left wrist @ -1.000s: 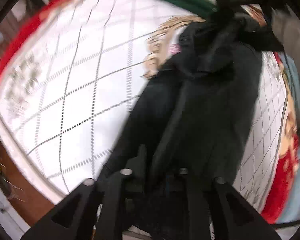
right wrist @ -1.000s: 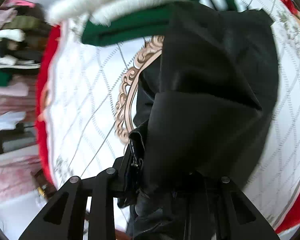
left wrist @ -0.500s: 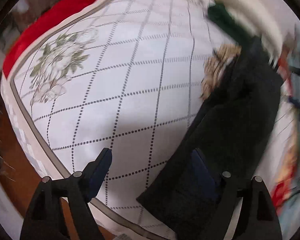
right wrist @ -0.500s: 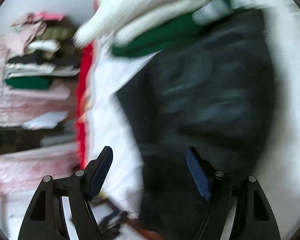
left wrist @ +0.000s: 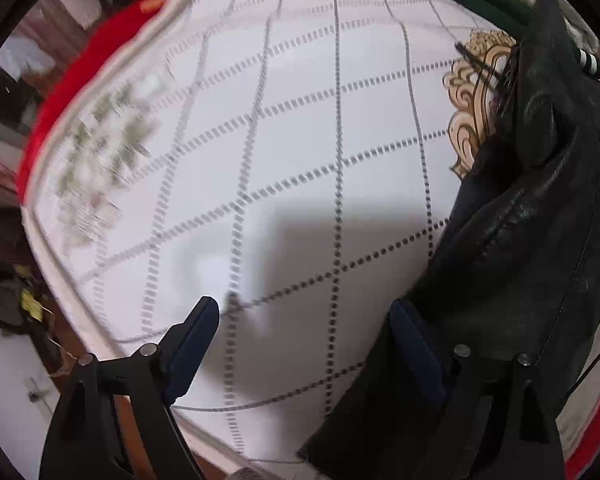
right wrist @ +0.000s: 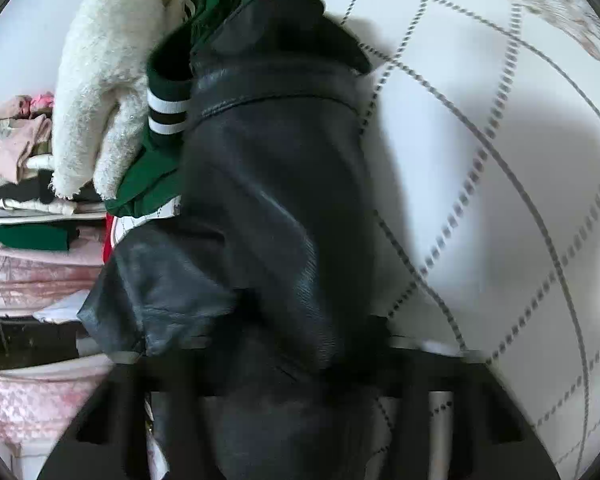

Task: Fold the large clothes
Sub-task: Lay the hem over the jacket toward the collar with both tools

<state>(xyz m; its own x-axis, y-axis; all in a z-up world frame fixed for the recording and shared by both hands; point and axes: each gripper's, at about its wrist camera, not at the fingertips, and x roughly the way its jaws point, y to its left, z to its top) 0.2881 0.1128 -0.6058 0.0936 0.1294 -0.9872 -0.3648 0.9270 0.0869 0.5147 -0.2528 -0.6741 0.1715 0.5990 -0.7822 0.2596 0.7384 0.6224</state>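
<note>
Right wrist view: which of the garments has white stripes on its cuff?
The green garment, wedged between the fluffy white one and the black leather jacket; neither of those shows stripes.

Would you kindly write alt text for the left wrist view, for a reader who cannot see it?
The left tongs stand open and empty above a white bedspread with a dotted diamond grid. A black leather jacket lies crumpled at the right, behind the right-hand finger, and the spread's red border curves along the upper left.

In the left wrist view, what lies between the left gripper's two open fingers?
Only bare quilted bedspread under the left gripper; the black jacket sits beside its right finger.
</note>
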